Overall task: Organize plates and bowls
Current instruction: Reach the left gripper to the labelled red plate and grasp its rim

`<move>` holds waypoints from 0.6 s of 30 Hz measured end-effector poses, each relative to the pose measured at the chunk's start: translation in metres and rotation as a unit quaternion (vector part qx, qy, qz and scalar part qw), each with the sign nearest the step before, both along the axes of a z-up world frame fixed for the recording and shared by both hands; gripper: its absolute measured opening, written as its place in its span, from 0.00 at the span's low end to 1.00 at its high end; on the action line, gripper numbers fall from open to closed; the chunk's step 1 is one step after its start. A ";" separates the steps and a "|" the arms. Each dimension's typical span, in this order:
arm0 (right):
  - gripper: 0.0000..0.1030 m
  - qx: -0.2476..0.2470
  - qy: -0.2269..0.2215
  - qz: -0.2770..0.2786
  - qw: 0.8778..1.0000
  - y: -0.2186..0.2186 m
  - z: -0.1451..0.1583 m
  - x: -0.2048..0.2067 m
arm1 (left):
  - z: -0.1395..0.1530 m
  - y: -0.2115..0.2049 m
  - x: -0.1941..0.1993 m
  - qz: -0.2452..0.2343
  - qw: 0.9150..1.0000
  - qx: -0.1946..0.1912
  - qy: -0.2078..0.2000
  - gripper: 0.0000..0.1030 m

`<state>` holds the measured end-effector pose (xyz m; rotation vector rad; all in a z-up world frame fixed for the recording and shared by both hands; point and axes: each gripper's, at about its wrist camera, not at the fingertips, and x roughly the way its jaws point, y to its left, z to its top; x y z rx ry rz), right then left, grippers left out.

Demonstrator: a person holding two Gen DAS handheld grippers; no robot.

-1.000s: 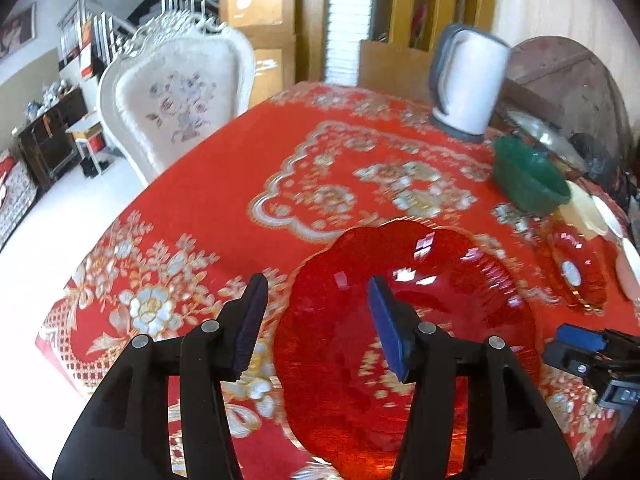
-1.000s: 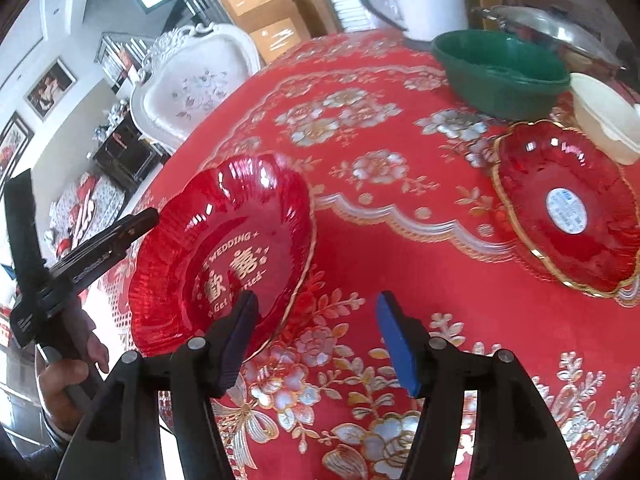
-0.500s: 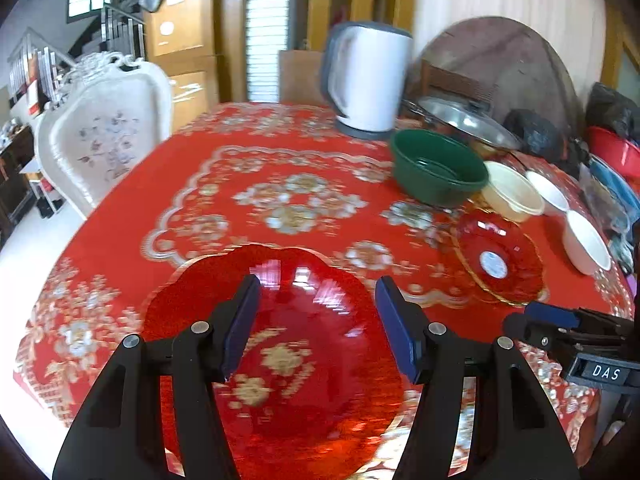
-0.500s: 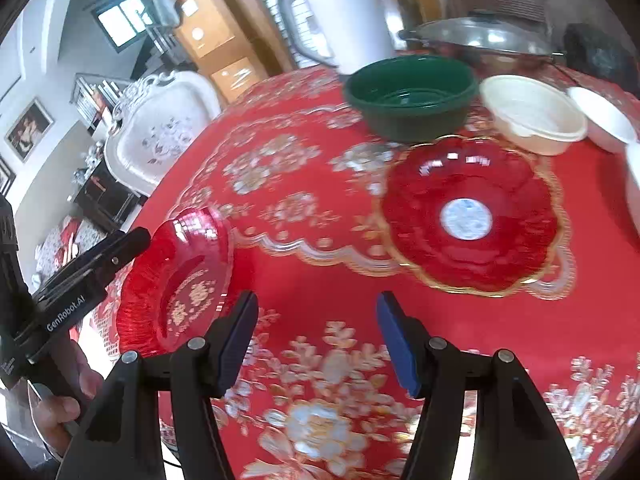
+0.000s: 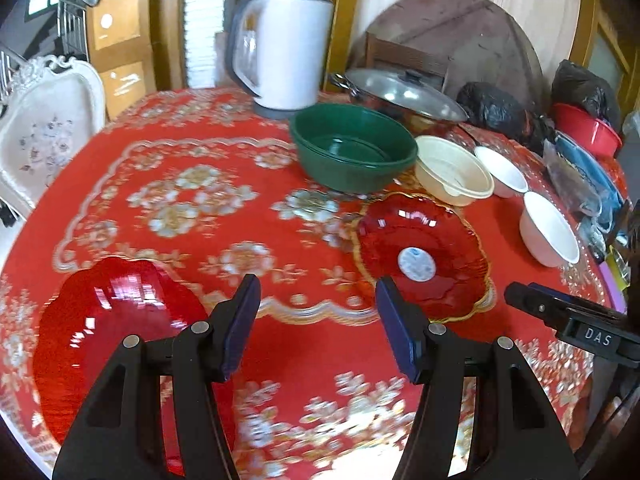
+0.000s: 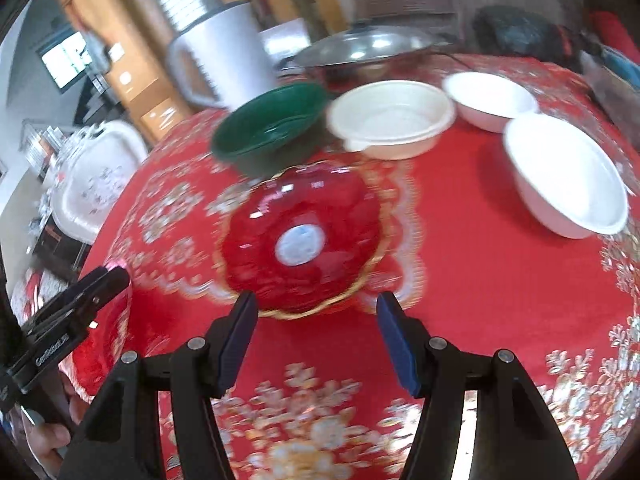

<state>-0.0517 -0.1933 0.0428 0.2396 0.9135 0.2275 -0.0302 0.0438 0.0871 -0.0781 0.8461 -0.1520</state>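
A scalloped red glass plate (image 5: 116, 320) lies near the table's left edge, partly behind my left finger. My left gripper (image 5: 318, 312) hangs open over bare cloth to its right, with nothing between the pads. A second red plate (image 6: 304, 240) with a gold rim and a white sticker lies just beyond my right gripper (image 6: 316, 320), which is open and empty. Behind that plate stand a green bowl (image 6: 272, 132), a cream bowl (image 6: 392, 120) and two white bowls (image 6: 488, 100) (image 6: 568, 176). In the left wrist view the right gripper (image 5: 520, 294) pokes in from the right.
A red floral cloth (image 5: 240, 152) covers the round table. A white kettle (image 5: 280, 48) and a lidded steel pot (image 5: 400, 92) stand at the back, with dark bags (image 5: 492, 108) and a red basin (image 5: 588, 128) at the far right. An ornate white chair (image 5: 44, 132) stands at the left.
Both views have swung right along the table. My left gripper widened and left the first red plate, which now lies to its left. The sticker plate has come close in front of my right gripper.
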 end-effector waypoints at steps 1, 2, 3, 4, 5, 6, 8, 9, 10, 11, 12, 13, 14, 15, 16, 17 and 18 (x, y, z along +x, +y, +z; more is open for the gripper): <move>0.60 0.003 0.002 -0.005 1.000 -0.006 -0.001 0.003 | -0.001 -0.006 0.005 -0.003 1.000 -0.003 0.005 0.58; 0.60 0.007 0.006 -0.012 1.000 -0.012 -0.004 0.007 | -0.003 -0.013 0.010 -0.007 1.000 -0.006 0.008 0.58; 0.60 0.008 0.008 -0.014 1.000 -0.015 -0.004 0.010 | -0.005 -0.018 0.014 -0.007 1.000 -0.005 0.009 0.58; 0.60 0.011 0.010 -0.014 1.000 -0.019 -0.006 0.013 | -0.008 -0.024 0.019 -0.006 1.000 -0.002 0.015 0.58; 0.60 0.013 0.014 -0.013 1.000 -0.021 -0.008 0.019 | -0.011 -0.026 0.023 -0.006 1.000 -0.002 0.020 0.58; 0.60 0.015 0.017 -0.011 1.000 -0.022 -0.009 0.024 | -0.014 -0.031 0.029 -0.005 1.000 -0.004 0.027 0.58; 0.60 0.013 0.024 -0.011 1.000 -0.023 -0.013 0.035 | -0.020 -0.035 0.038 -0.001 0.999 -0.006 0.038 0.58; 0.60 0.011 0.026 -0.012 1.000 -0.024 -0.015 0.038 | -0.023 -0.038 0.044 0.000 0.999 -0.007 0.043 0.58; 0.60 0.009 0.028 -0.014 0.999 -0.025 -0.016 0.042 | -0.025 -0.039 0.048 0.002 0.999 -0.006 0.046 0.58; 0.60 0.008 0.030 -0.014 0.999 -0.026 -0.018 0.047 | -0.029 -0.042 0.053 0.007 0.999 -0.004 0.050 0.58; 0.60 0.008 0.032 -0.012 0.999 -0.027 -0.021 0.053 | -0.031 -0.043 0.056 0.009 0.999 -0.003 0.053 0.58; 0.60 0.009 0.034 -0.009 0.999 -0.027 -0.023 0.057 | -0.034 -0.044 0.060 0.010 0.998 -0.002 0.057 0.58; 0.60 0.008 0.039 -0.007 0.999 -0.028 -0.026 0.062 | -0.036 -0.045 0.063 0.011 0.998 -0.002 0.060 0.58; 0.60 0.008 0.041 -0.005 0.999 -0.029 -0.028 0.064 | -0.039 -0.047 0.067 0.011 0.998 0.001 0.062 0.58; 0.60 0.010 0.044 -0.001 0.999 -0.029 -0.030 0.067 | -0.041 -0.048 0.069 0.011 0.998 0.004 0.064 0.58; 0.60 0.013 0.044 0.004 0.999 -0.029 -0.032 0.070 | -0.043 -0.050 0.072 0.010 0.998 0.007 0.066 0.58; 0.60 0.013 0.045 0.007 0.999 -0.029 -0.032 0.073 | -0.045 -0.052 0.074 0.009 0.998 0.010 0.069 0.58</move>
